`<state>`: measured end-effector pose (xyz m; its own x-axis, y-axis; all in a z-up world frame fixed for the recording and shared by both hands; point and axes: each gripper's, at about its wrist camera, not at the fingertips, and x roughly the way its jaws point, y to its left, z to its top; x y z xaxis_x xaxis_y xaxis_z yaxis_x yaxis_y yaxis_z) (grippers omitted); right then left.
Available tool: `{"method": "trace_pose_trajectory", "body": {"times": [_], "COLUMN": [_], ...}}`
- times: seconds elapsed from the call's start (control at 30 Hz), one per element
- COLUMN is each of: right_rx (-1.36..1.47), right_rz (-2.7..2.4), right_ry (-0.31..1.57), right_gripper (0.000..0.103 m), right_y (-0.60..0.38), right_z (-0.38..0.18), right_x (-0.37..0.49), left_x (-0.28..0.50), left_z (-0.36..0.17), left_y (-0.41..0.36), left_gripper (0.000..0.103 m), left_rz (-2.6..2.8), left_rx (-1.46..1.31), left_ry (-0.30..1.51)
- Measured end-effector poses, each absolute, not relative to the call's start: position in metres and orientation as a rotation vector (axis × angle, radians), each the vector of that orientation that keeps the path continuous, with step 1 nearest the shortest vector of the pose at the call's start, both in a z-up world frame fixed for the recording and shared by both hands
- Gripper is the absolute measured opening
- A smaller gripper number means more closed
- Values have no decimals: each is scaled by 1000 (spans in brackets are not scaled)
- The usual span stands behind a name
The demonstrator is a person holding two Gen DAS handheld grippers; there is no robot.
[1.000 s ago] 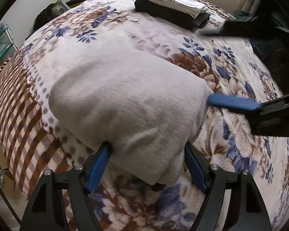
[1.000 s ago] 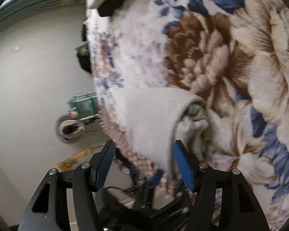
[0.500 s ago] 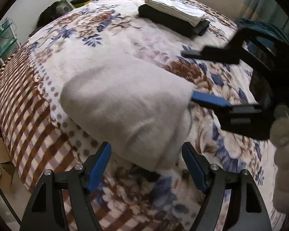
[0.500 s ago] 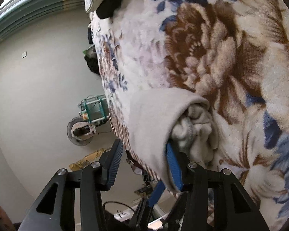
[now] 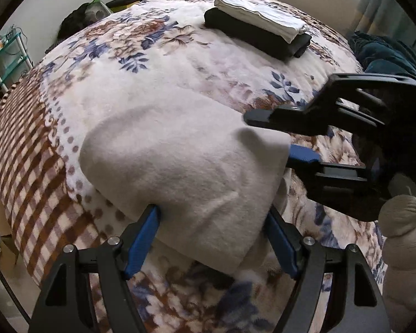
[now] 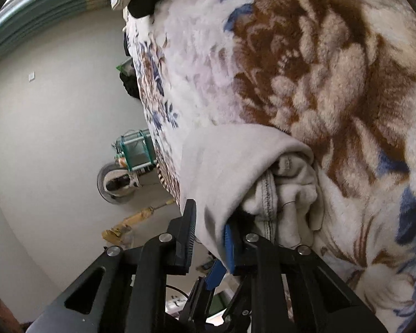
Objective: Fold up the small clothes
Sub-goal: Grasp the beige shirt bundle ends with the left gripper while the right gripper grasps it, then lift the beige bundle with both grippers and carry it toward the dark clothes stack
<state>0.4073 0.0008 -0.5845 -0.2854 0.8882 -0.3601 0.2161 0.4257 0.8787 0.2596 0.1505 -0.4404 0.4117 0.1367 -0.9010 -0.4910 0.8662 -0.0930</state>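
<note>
A folded beige garment (image 5: 180, 166) lies on the floral bed blanket (image 5: 180, 63), near the blanket's checked edge. The left gripper (image 5: 212, 238) has its fingers spread wide, one blue pad (image 5: 142, 241) on each side of the garment's near end; the cloth fills the gap between them, and the fingers straddle it rather than pinch it.

The right gripper (image 6: 208, 238) comes in from the garment's side. Its fingers are nearly together with the top layer of the garment (image 6: 222, 172) between them: the blue pad (image 6: 229, 247) lies under that layer, the black one on its outer face. Whether they press firmly on the cloth cannot be told for sure, though the layer is lifted at that corner. Just beyond the fingers, the bunched inner folds with a stitched hem show at the garment's open end.

Far ahead of the left fingers, a stack of folded clothes (image 5: 258, 32), white on black, rests on the blanket. A gloved hand (image 5: 405, 238) holds the right gripper.
</note>
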Motion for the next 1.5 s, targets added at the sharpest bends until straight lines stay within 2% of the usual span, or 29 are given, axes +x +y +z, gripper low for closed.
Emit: {"method": "trace_pose_trajectory", "body": {"times": [0.07,0.1,0.23,0.43,0.7,1.13,1.47,1.5], "right_rx": [938,921,896,887,915,850,778,727], "right_rz": [901,886,823,792,755,743,774,798], "right_ry": [1779,1788,1768,1720,1739,1745,1747,1734], "right_gripper": [18,8,5,4,4,3,3,6], "right_y": [5,7,4,-17,-35,-29,-25,-21], "right_z": [-588,-590,-585,-564,-577,-567,-577,-571], "right_x": [406,405,401,392,387,393,394,396], "left_x": [259,260,262,253,244,254,254,250], "left_z": [-445,-447,-457,-458,-463,-475,-478,-476], "left_y": [148,147,157,157,128,167,174,171], "left_gripper": [75,76,86,87,87,86,86,87], "left_rz": [408,413,445,450,392,513,489,471], "left_rx": [-352,-338,-359,-411,-360,-527,-530,-514], "left_ry": [1094,1100,1120,1122,1160,1132,1145,1155]}}
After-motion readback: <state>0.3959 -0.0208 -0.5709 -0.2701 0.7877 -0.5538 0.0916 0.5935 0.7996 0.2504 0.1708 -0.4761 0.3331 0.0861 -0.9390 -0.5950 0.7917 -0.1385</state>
